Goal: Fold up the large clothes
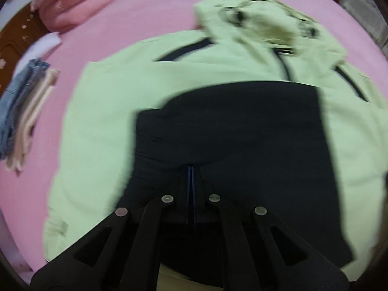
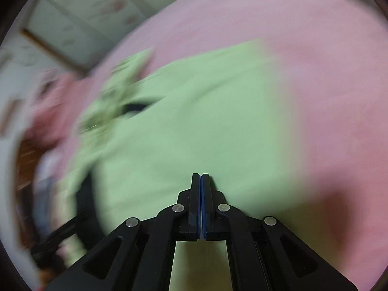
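A large light-green garment (image 1: 116, 111) with black stripes and a printed hood lies spread on the pink bed (image 1: 150, 14). Its black panel (image 1: 232, 131) lies across the middle, just ahead of my left gripper (image 1: 191, 169). The left jaws are together over the black fabric; I cannot tell if any cloth is pinched. In the blurred right wrist view the green garment (image 2: 194, 121) fills the centre. My right gripper (image 2: 201, 175) has its jaws closed with nothing visible between them, low over the green cloth.
A folded pink quilt (image 1: 80, 2) lies at the bed's far left. A stack of folded jeans and pale clothes (image 1: 21, 114) sits at the left edge. A wooden headboard (image 1: 17, 38) stands behind them. A pale wardrobe (image 2: 72, 19) shows beyond the bed.
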Available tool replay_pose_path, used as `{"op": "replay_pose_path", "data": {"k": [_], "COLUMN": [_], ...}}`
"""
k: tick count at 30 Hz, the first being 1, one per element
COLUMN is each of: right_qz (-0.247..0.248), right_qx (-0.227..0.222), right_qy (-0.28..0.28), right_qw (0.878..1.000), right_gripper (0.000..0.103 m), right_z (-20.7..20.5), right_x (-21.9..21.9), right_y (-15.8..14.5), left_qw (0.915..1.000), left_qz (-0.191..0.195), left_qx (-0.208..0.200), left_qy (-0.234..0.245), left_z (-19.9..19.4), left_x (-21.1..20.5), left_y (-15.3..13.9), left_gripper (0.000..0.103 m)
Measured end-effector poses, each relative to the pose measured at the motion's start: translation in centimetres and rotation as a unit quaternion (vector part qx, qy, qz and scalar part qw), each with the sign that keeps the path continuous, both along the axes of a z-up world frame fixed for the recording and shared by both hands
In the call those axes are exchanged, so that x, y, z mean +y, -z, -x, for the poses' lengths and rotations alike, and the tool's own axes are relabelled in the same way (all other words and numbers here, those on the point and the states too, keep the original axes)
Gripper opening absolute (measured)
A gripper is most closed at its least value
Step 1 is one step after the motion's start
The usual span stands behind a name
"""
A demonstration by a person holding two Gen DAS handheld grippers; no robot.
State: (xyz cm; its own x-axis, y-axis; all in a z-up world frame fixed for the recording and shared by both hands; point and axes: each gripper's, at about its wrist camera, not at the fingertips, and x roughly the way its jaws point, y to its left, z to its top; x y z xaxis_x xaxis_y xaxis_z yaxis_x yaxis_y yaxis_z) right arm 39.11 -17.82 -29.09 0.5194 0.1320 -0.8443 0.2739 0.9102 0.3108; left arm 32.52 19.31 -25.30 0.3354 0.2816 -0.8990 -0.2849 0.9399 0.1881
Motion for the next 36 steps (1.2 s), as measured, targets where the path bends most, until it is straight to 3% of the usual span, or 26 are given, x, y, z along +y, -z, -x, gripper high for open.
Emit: {"op": "replay_pose_path", "data": {"k": [2,3,5,6,7,10,12,14,16,18,21,24,25,27,32,36], "right_qz": [0.018,0.043,0.139,0.168,0.163,0.04,-0.035,-0.076,-0.109,-0.105,-0.064,0.006,0.031,0.035,0.111,0.075], "right_qx": [0.002,0.003,0.0,-0.009,-0.023,-0.053,-0.023,0.023,0.071,0.072,0.065,0.053,0.054,0.065,0.088,0.101], "right_qy": [0.022,0.018,0.024,0.038,0.052,0.058,0.033,0.019,0.012,0.01,0.013,0.057,0.074,0.079,0.028,0.052], "right_qw": [1.0,0.999,0.99,0.985,0.985,0.996,0.999,0.997,0.991,0.992,0.996,0.997,0.995,0.994,0.989,0.991], "right_gripper": [0.0,0.0,0.0,0.0,0.0,0.0,0.0,0.0,0.0,0.0,0.0,0.0,0.0,0.0,0.0,0.0], "right_z": [-0.1,-0.3,-0.8,-0.5,-0.6,2.0,3.6,5.5,6.9,8.7,10.0,11.0,11.4,11.1,10.3,9.7], "right_x": [-1.2,-0.9,-0.6,-0.2,-0.5,-1.8,-0.9,0.0,1.8,3.1,2.6,-1.5,-3.1,-4.7,-2.7,-0.7], "right_y": [-0.6,-1.2,-2.7,-3.5,-4.5,-5.9,-5.4,-4.4,-2.2,-1.0,-1.5,-3.0,-3.3,-3.2,-2.7,-3.7], "left_qw": [0.9991,0.9987,0.9983,0.998,0.9971,0.9921,0.9885,0.9865,0.9896,0.9935,0.9956,0.9992,0.9994,0.9981,0.9981,0.9955], "left_qz": [0.042,0.049,0.053,0.058,0.07,0.121,0.148,0.162,0.136,0.092,0.072,0.034,0.031,0.061,0.05,0.078], "left_qx": [-0.004,-0.007,-0.013,-0.017,-0.025,-0.033,-0.029,-0.008,0.012,0.02,0.011,0.006,0.006,0.004,0.021,0.047], "left_qy": [-0.005,-0.009,-0.018,-0.019,-0.021,-0.007,0.007,0.021,0.045,0.064,0.059,0.021,0.013,0.008,0.029,0.028], "left_z": [-0.1,-0.1,0.3,0.5,1.0,3.2,4.4,5.0,5.4,5.6,6.1,6.6,6.6,6.8,6.8,7.6], "left_x": [1.4,1.6,1.5,1.4,1.1,0.1,-0.9,-2.6,-4.1,-4.8,-3.6,-0.5,0.6,1.9,0.6,-0.3], "left_y": [-0.3,-0.6,-1.4,-1.8,-2.4,-4.2,-4.6,-4.2,-3.4,-3.1,-3.1,-2.9,-2.8,-2.7,-3.6,-5.0], "left_gripper": [0.001,0.001,0.001,0.001,0.001,0.001,0.001,0.001,0.001,0.001,0.001,0.001,0.001,0.001,0.001,0.005]}}
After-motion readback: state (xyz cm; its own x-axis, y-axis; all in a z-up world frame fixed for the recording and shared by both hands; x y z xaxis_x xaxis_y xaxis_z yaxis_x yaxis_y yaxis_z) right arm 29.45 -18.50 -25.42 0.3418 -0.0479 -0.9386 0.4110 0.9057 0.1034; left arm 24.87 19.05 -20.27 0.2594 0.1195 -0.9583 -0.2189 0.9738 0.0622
